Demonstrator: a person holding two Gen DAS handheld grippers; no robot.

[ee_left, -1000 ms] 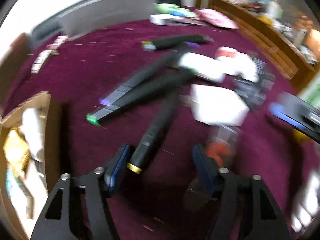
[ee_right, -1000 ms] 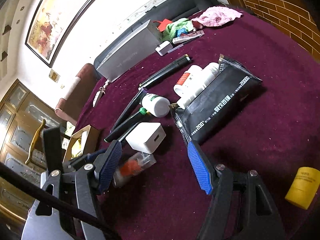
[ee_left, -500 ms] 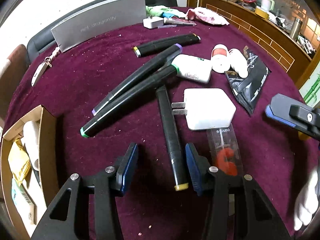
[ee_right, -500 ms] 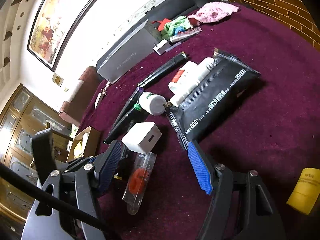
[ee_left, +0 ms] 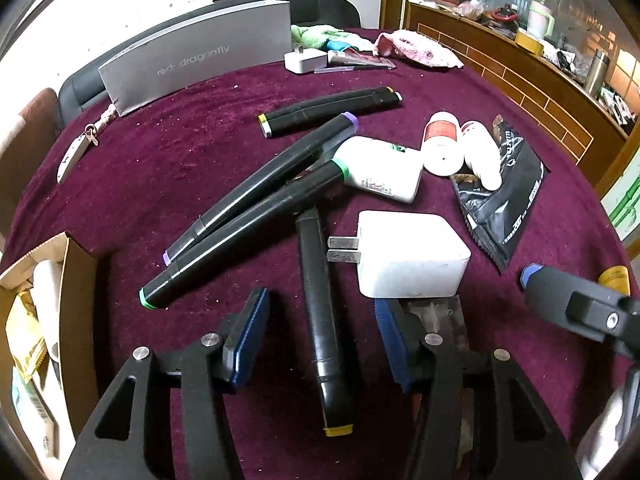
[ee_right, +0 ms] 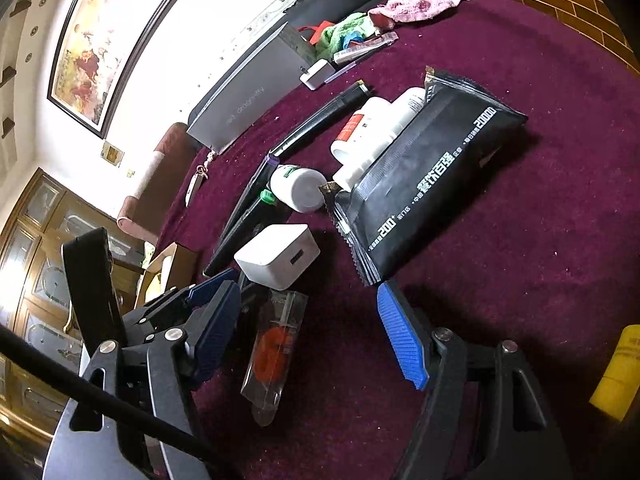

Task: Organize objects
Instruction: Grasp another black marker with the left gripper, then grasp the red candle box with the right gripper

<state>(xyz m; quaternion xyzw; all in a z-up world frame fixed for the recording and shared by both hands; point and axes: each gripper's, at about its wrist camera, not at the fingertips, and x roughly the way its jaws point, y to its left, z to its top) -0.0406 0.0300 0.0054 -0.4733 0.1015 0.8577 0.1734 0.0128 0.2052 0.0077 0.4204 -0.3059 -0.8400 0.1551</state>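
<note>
A black marker with a yellow end (ee_left: 322,320) lies on the purple cloth between the fingers of my left gripper (ee_left: 320,340). Its jaws are opening and the pads stand clear of the marker on both sides. A clear packet with a red piece inside (ee_right: 276,348) lies between the fingers of my right gripper (ee_right: 308,336), whose wide jaws are also opening and touch nothing. The white charger (ee_left: 412,256) sits just beyond both grippers. A green-ended marker (ee_left: 248,228) and a purple-ended marker (ee_left: 264,180) lie side by side further out.
Two more markers (ee_left: 332,110), white bottles (ee_left: 380,170) and a black pouch (ee_right: 424,188) lie across the middle. A cardboard box (ee_left: 80,280) of small items stands at the left edge, a grey box (ee_left: 200,56) at the back, and a yellow tube (ee_right: 620,372) at the right.
The left gripper has shifted so the yellow-ended marker now lies midway between its fingers, which stand a little wider than half a second ago. The clear packet has turned lengthwise. The right gripper has hardly moved.
</note>
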